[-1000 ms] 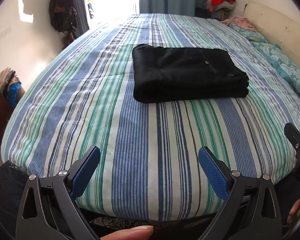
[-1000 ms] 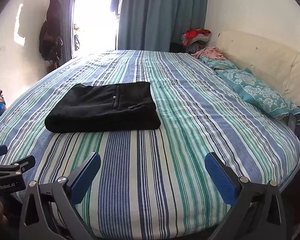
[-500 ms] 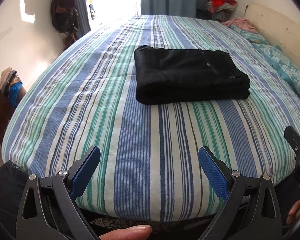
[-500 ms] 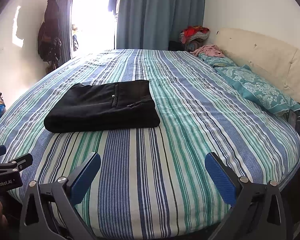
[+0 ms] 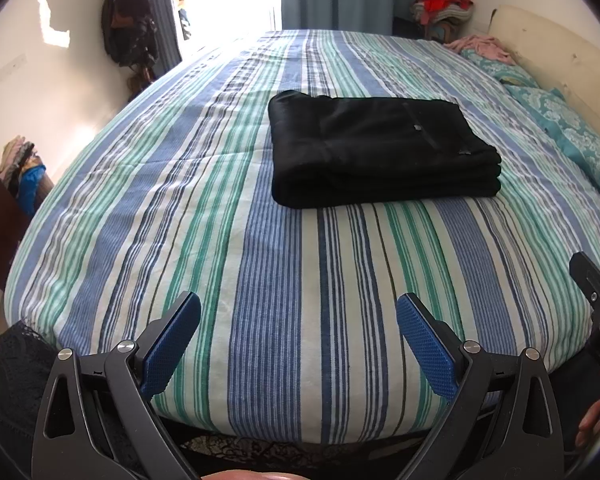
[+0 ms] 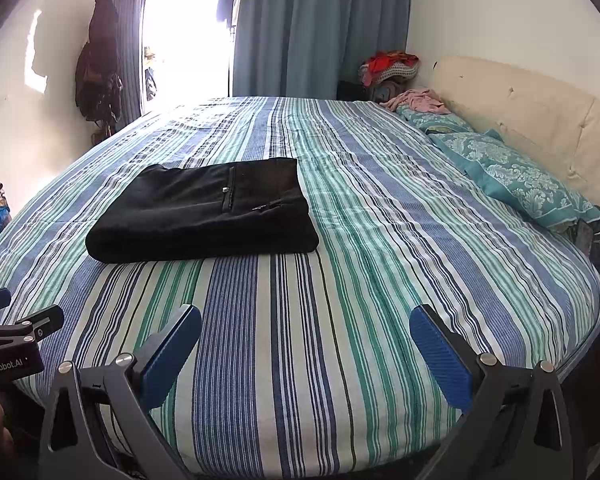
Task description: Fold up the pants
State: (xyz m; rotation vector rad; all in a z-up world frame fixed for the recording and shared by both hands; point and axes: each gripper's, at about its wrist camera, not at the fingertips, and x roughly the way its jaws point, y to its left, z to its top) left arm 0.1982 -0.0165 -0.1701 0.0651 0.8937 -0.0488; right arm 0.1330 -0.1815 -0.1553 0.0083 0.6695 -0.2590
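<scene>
A bed [image 5: 260, 280] with a blue, green and white striped cover fills most of both views. A blue curtain [image 6: 320, 28] hangs at the top centre of the right view, with teal patterned pillows [image 6: 516, 176] along the right edge. The black pants [image 5: 376, 148] lie folded into a neat stack on the cover, upper centre in the left view, centre left in the right view. At the bottom, the left gripper [image 5: 298, 320] and right gripper [image 6: 306, 334] both stand wide apart, empty, well short of the pants.
</scene>
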